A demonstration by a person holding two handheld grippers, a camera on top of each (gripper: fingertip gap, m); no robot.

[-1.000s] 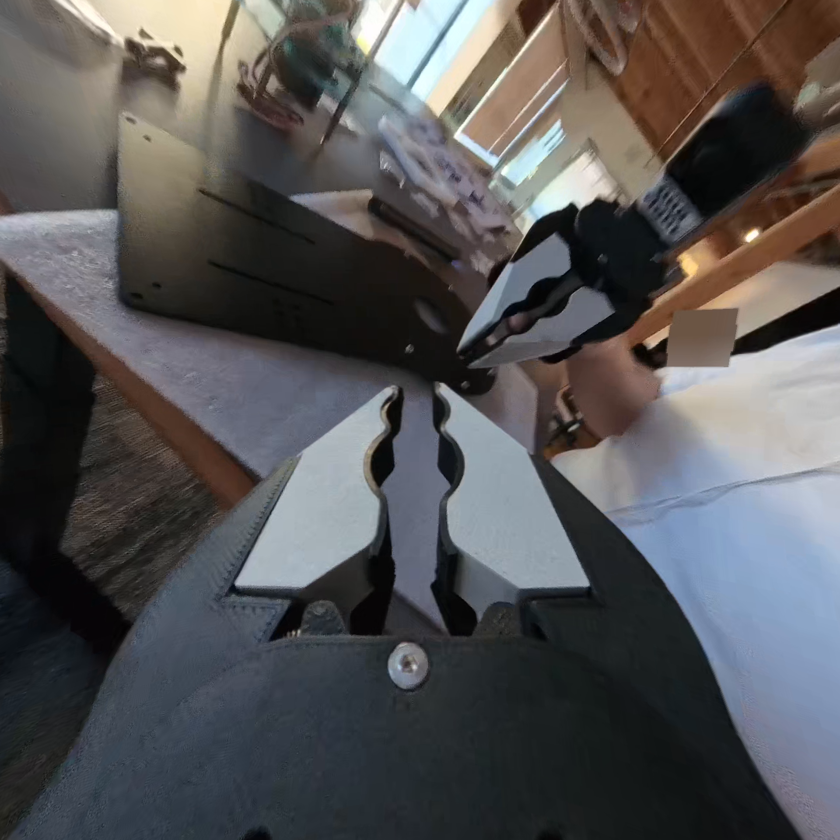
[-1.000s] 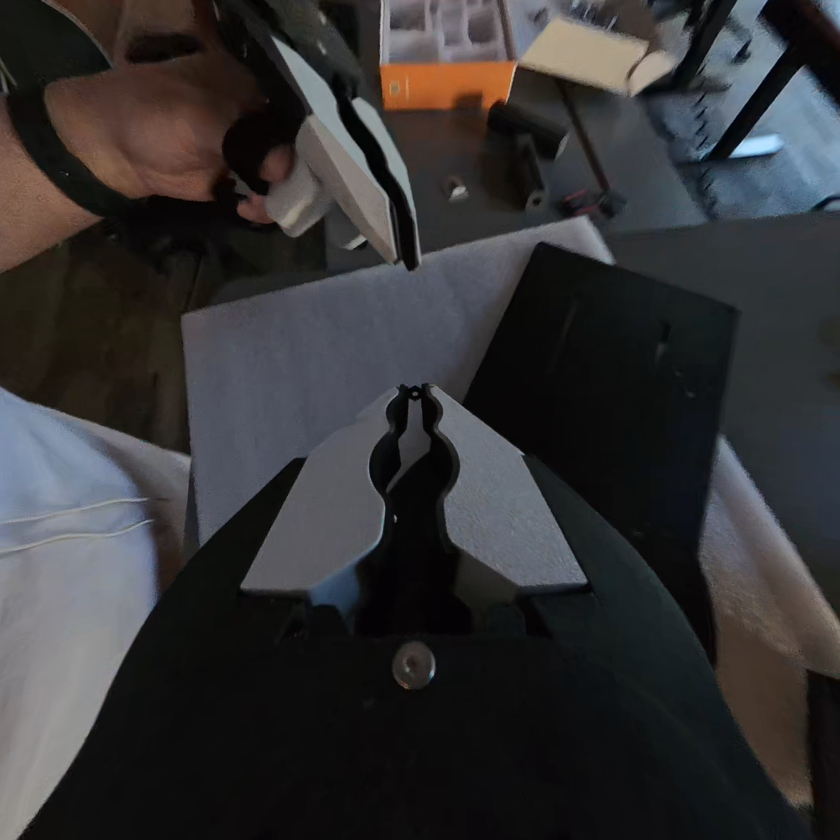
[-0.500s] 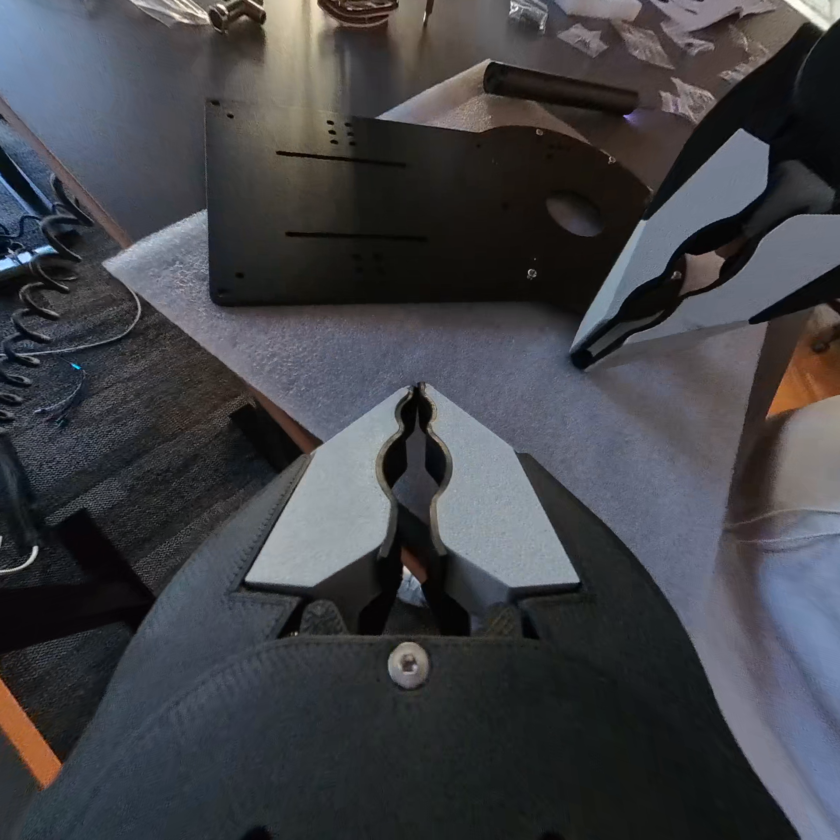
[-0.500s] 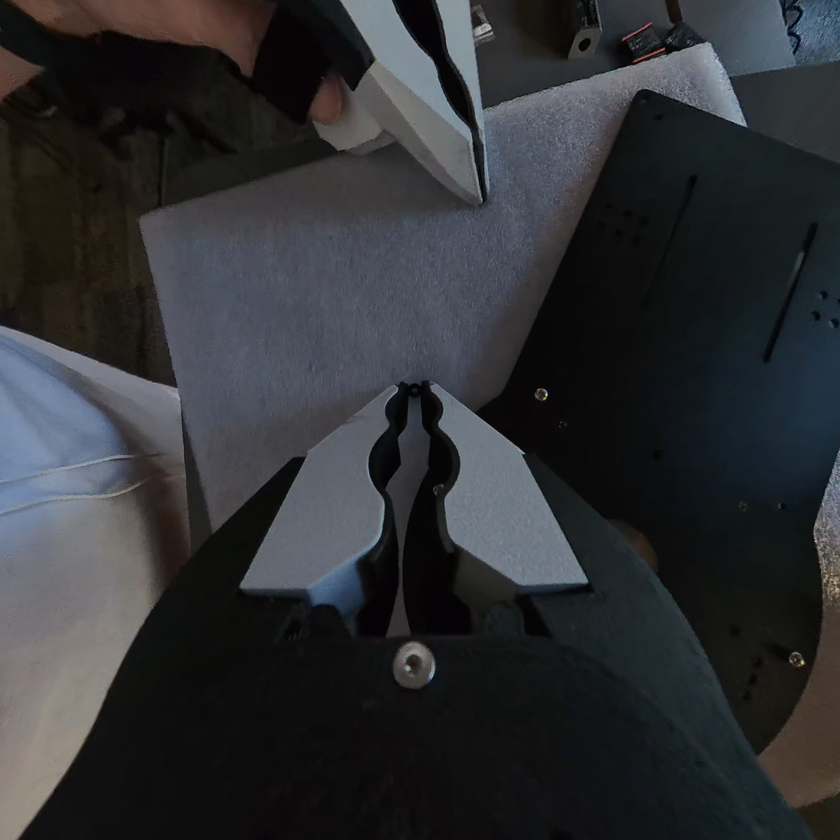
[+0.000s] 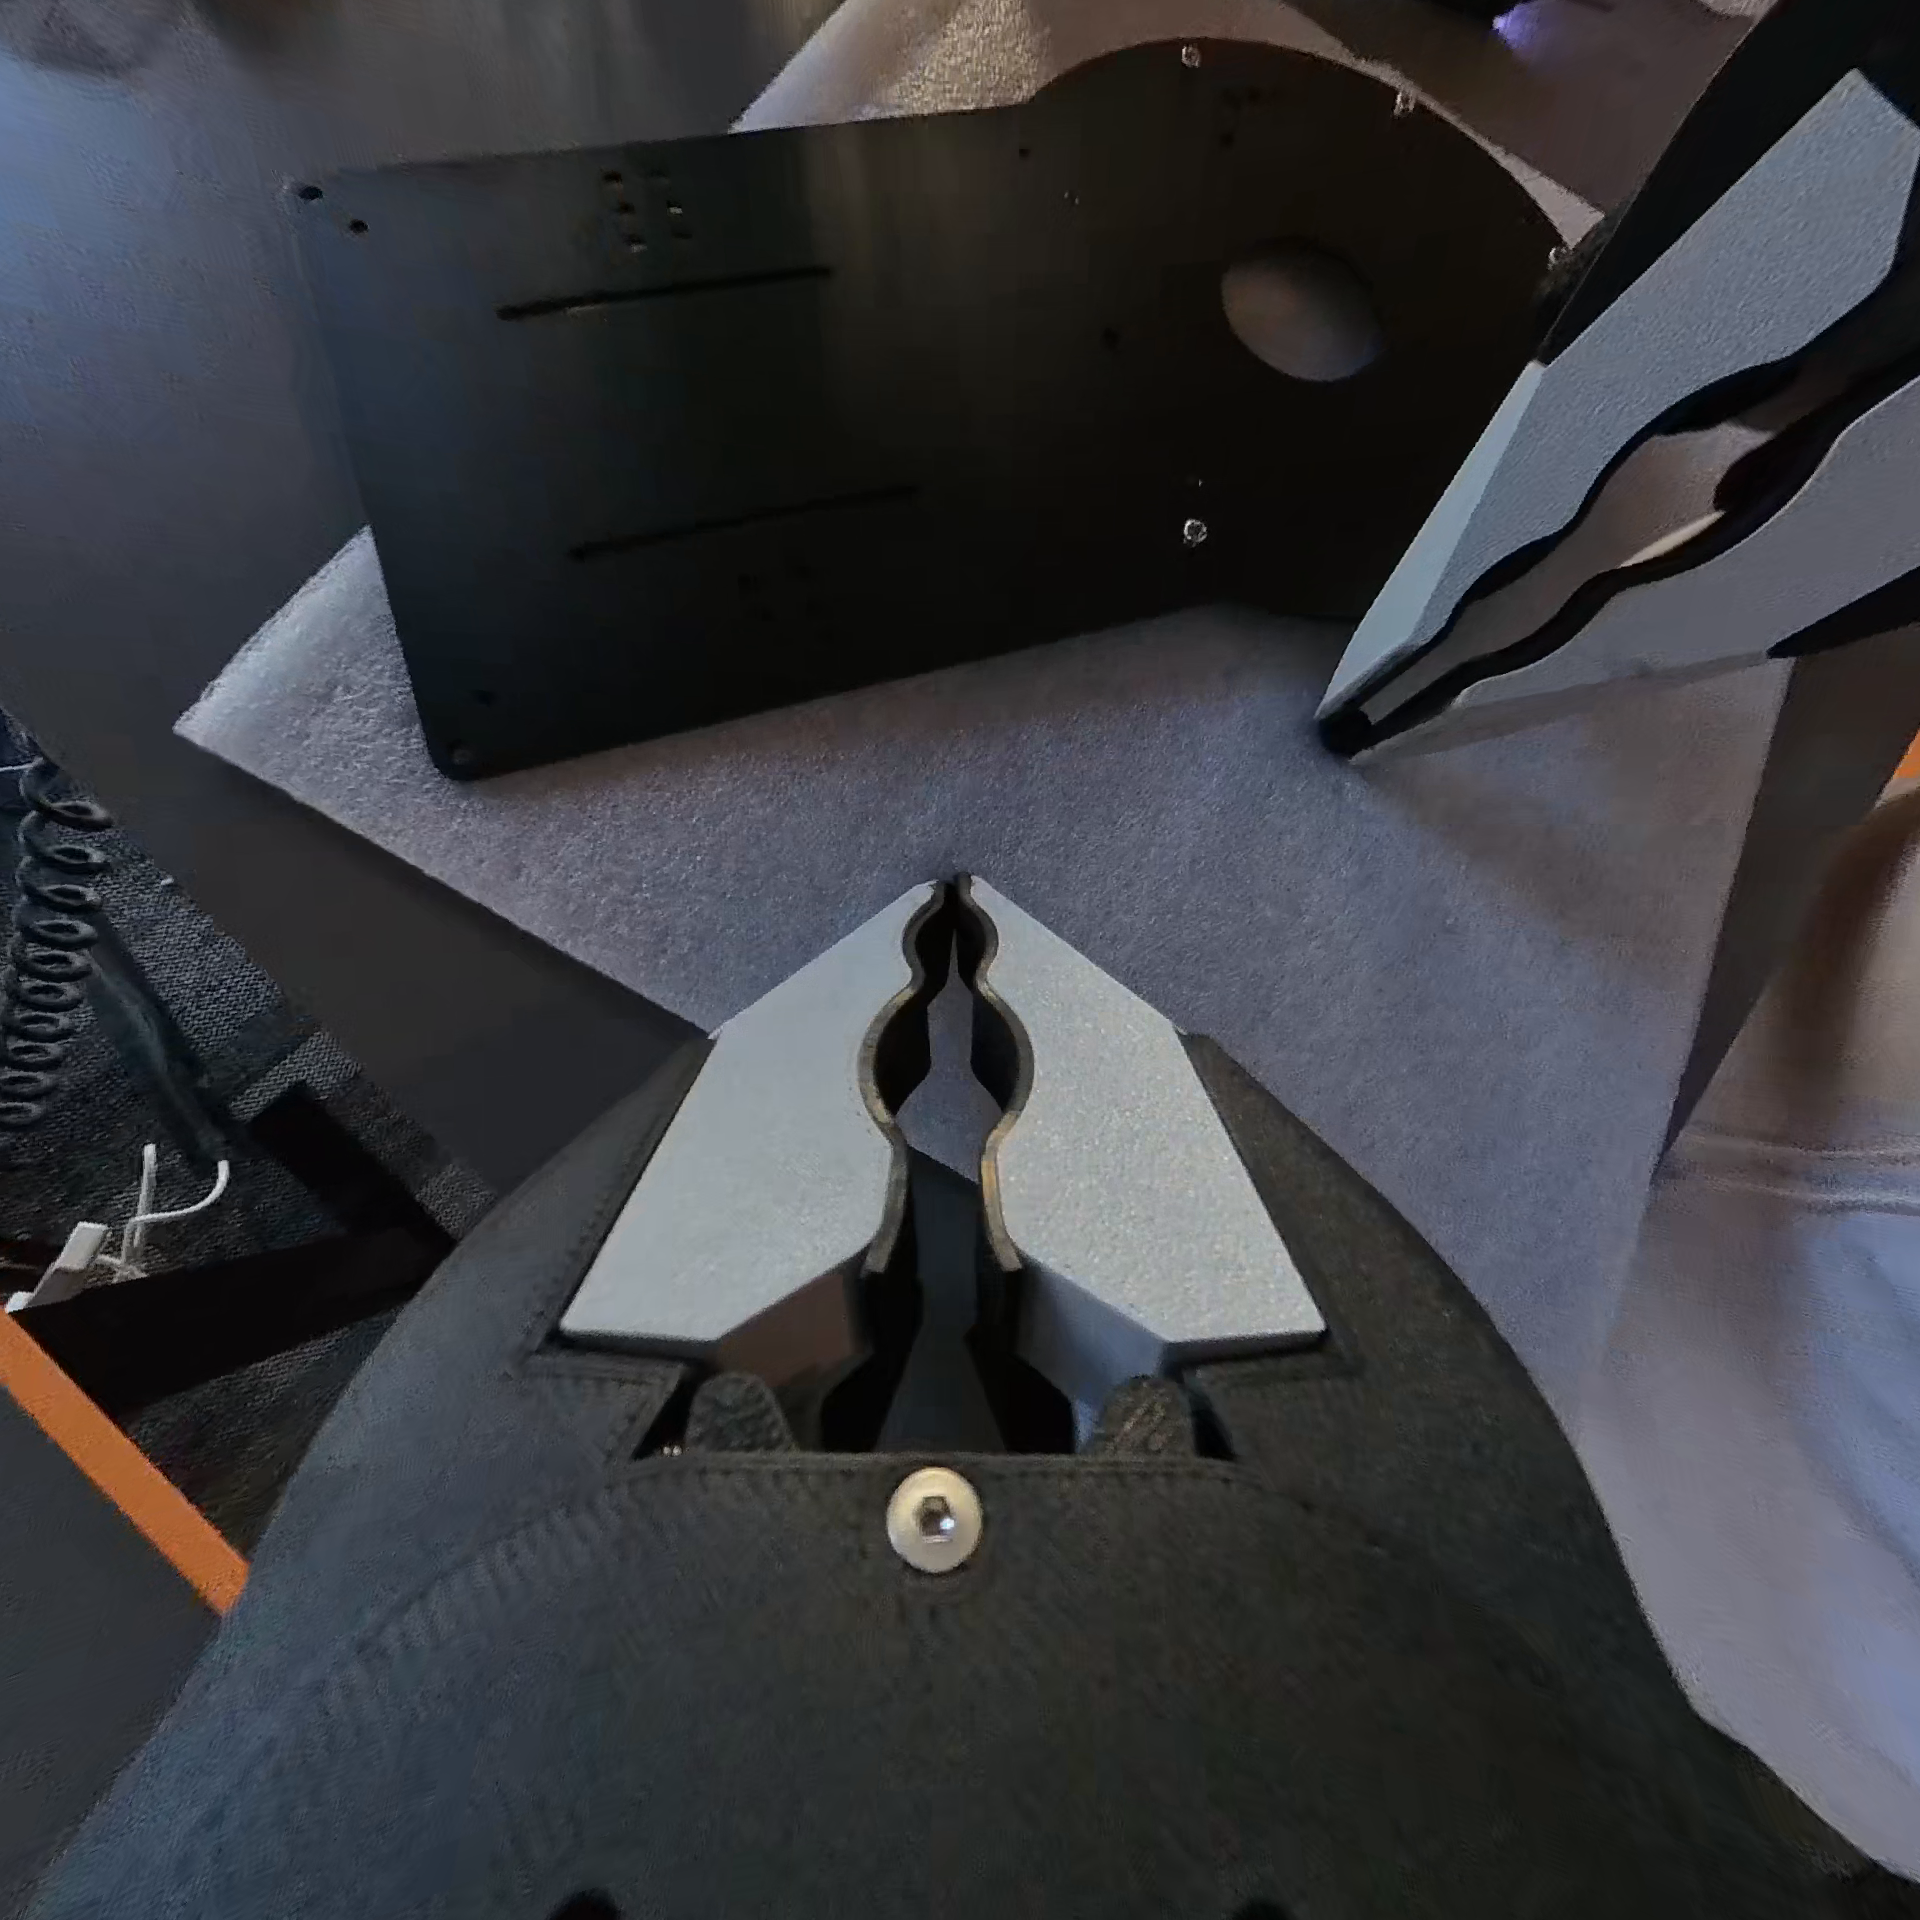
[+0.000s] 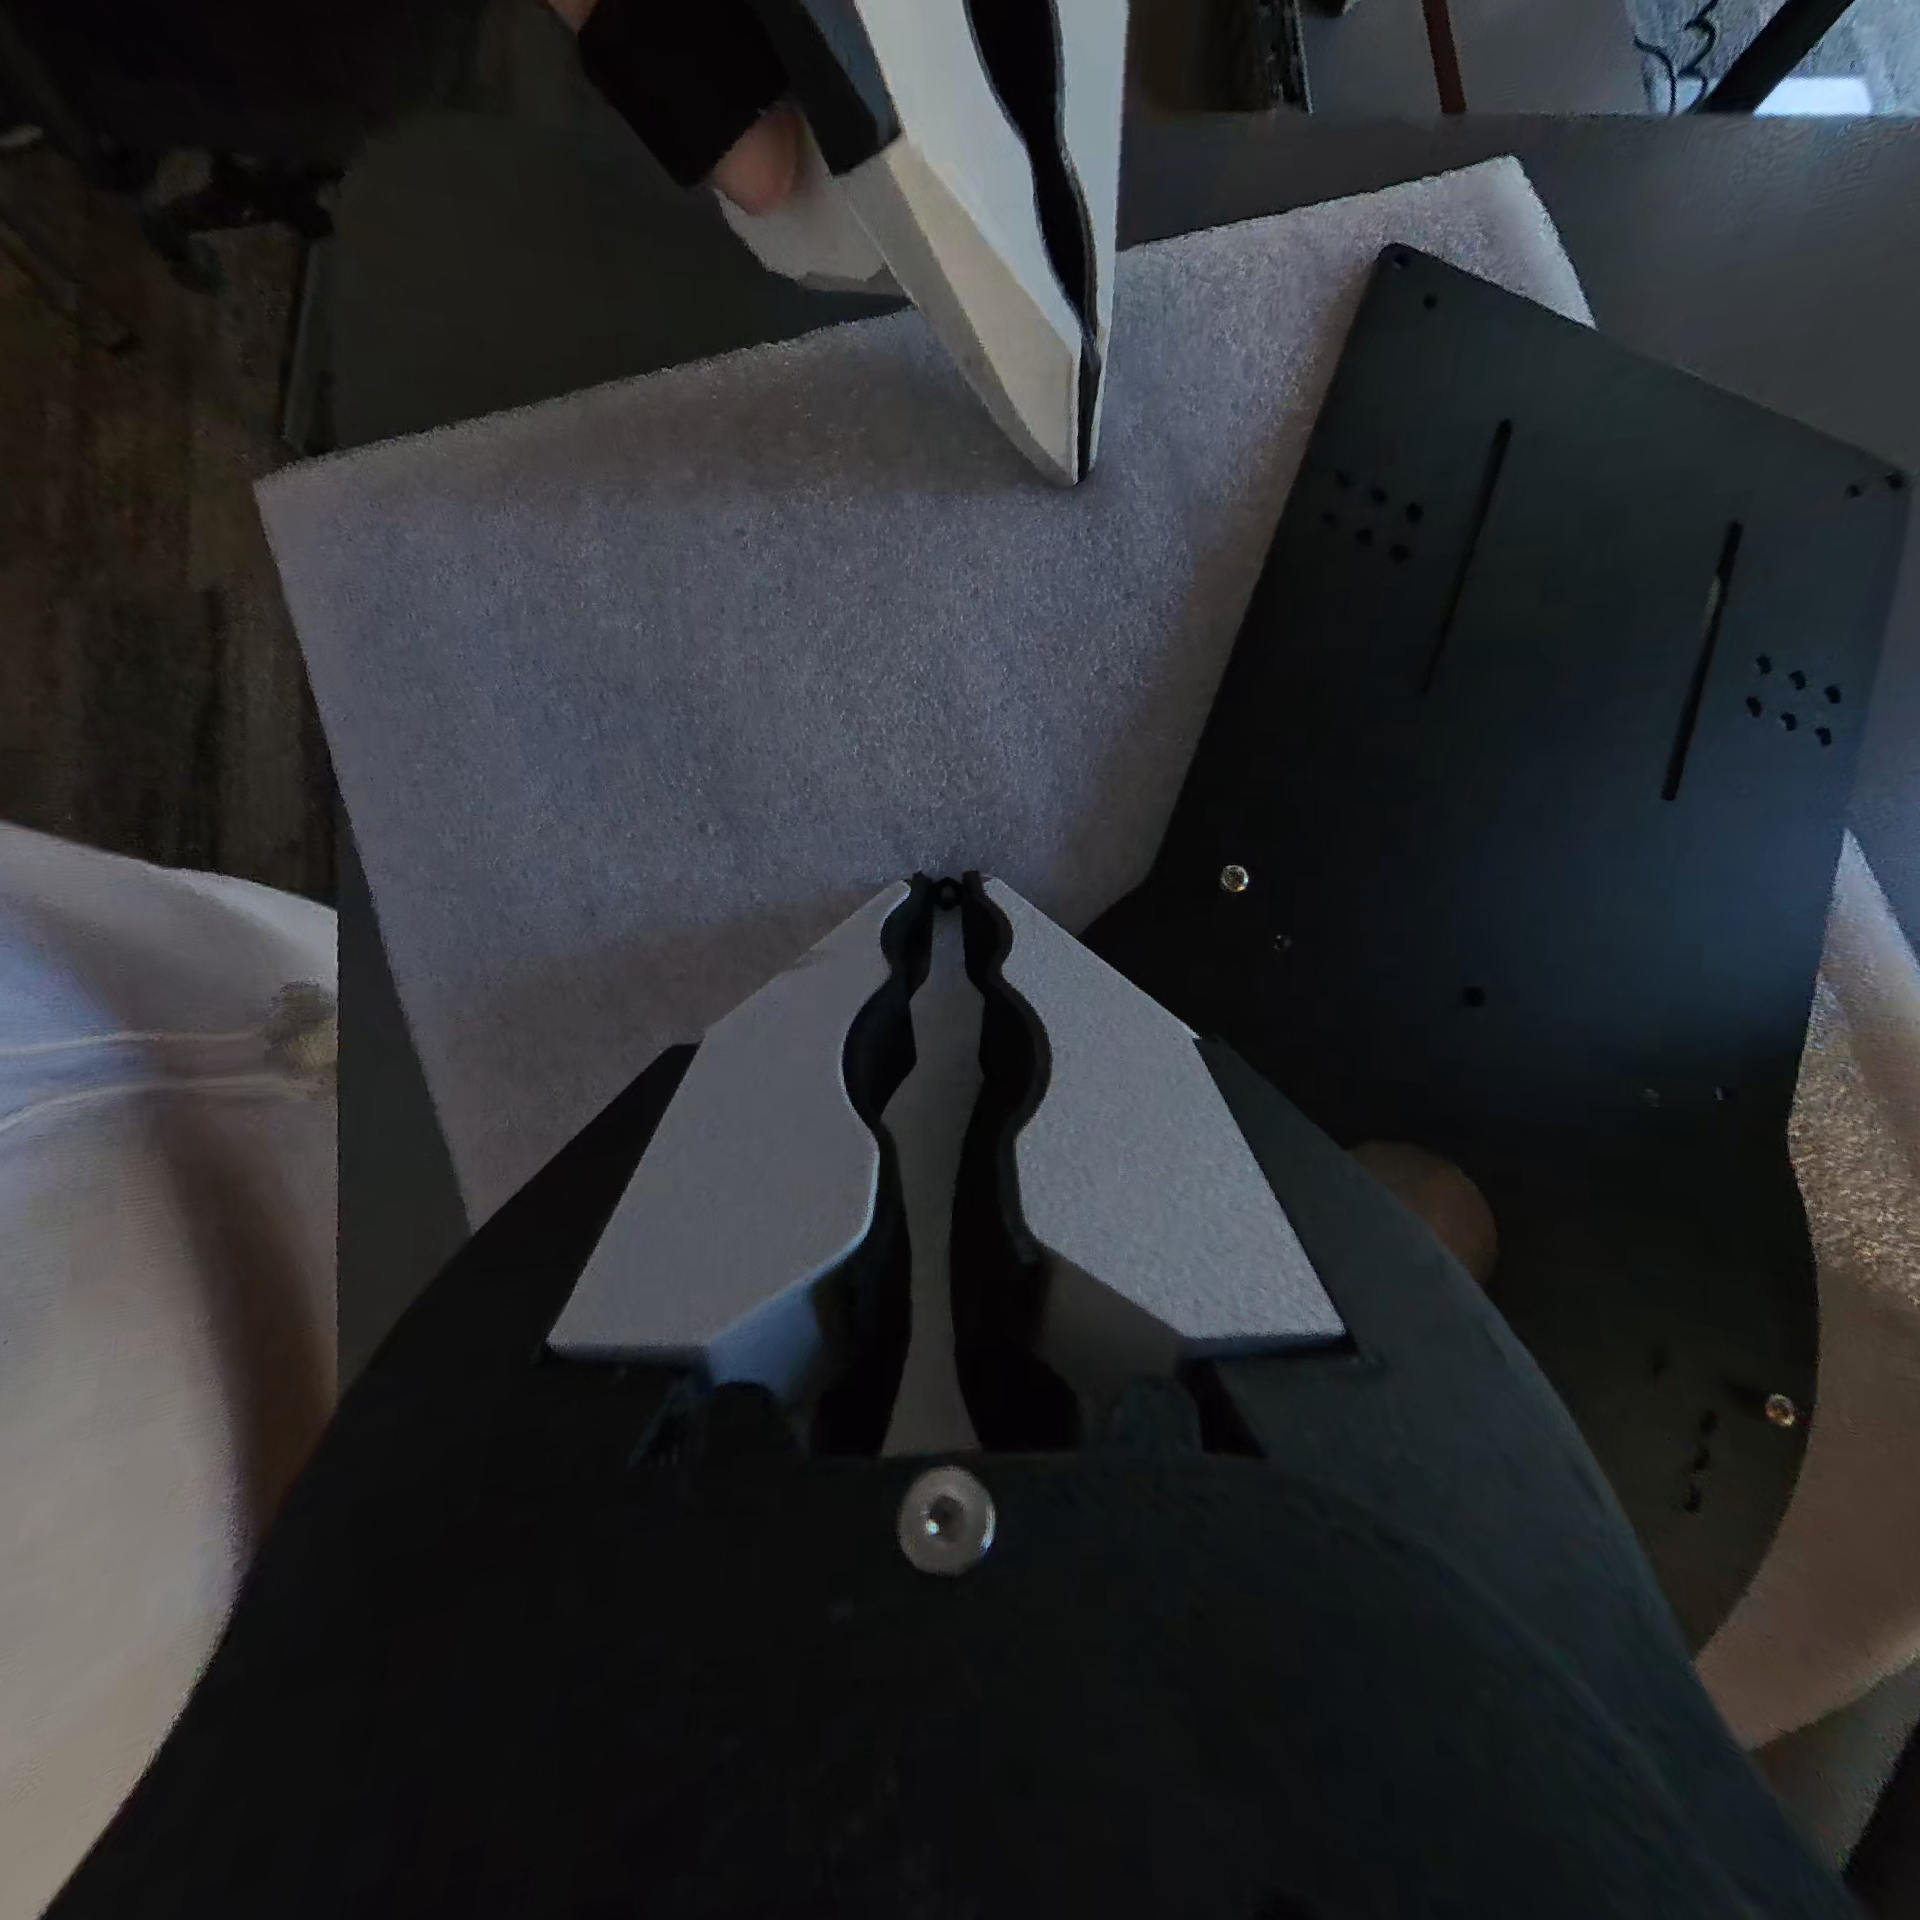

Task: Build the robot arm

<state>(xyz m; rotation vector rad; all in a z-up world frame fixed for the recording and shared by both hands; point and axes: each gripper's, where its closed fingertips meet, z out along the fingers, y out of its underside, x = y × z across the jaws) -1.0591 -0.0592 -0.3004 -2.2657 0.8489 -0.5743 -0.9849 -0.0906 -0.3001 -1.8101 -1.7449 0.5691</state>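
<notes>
Presently the left gripper [image 5: 954,883] and right gripper [image 6: 943,883] hover over the grey foam sheet [image 6: 675,665], jaws closed on nothing; beside them lies a flat black metal plate [image 5: 831,416], probably stiff, best taken at an edge

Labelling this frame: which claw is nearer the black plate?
Right. The right claw hangs beside the black plate; the left claw hangs farther off, over the foam sheet.
</notes>
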